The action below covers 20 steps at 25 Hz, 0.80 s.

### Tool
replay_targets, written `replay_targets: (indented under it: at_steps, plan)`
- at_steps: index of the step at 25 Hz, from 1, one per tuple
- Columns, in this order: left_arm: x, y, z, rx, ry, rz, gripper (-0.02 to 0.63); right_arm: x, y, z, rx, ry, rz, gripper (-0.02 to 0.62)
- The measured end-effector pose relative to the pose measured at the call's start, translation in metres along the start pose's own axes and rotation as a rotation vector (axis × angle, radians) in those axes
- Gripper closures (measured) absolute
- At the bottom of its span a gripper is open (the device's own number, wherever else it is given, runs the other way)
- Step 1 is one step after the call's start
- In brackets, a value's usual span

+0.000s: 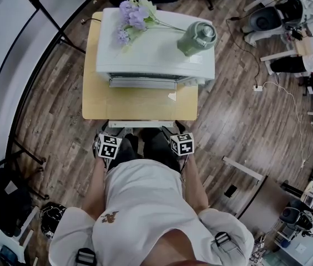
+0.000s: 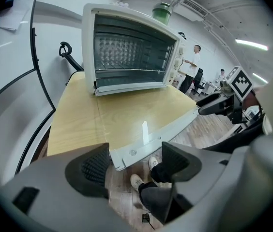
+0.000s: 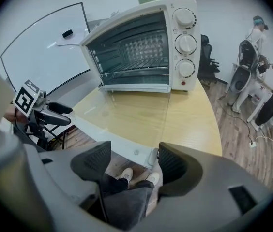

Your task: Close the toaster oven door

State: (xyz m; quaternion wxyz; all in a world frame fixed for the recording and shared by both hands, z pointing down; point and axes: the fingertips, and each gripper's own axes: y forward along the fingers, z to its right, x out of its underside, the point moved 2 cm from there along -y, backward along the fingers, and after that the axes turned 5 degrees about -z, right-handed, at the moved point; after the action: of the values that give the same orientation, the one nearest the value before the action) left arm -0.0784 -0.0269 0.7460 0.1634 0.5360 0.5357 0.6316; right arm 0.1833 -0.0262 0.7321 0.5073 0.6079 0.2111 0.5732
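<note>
A white toaster oven stands at the back of a small wooden table. Its glass door lies open and flat over the tabletop, and the white handle bar reaches just past the table's near edge. My left gripper sits at the bar's left end. That end lies between the wide-apart fingers, close to the left pad. My right gripper sits at the bar's right end, which lies near the right pad. Neither gripper clamps the bar.
A green jar and purple flowers rest on the oven's top. A whiteboard stands to the left. Cables, chairs and equipment fill the floor at right, with people in the background. The person's legs are under the near edge.
</note>
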Motion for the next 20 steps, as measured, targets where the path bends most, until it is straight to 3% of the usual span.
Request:
replay_targets:
  at_steps: [20]
  plan:
    - [-0.03, -0.04, 0.002, 0.017, -0.044, 0.132, 0.268, -0.026, -0.038, -0.004, -0.01, 0.068, 0.148, 0.291]
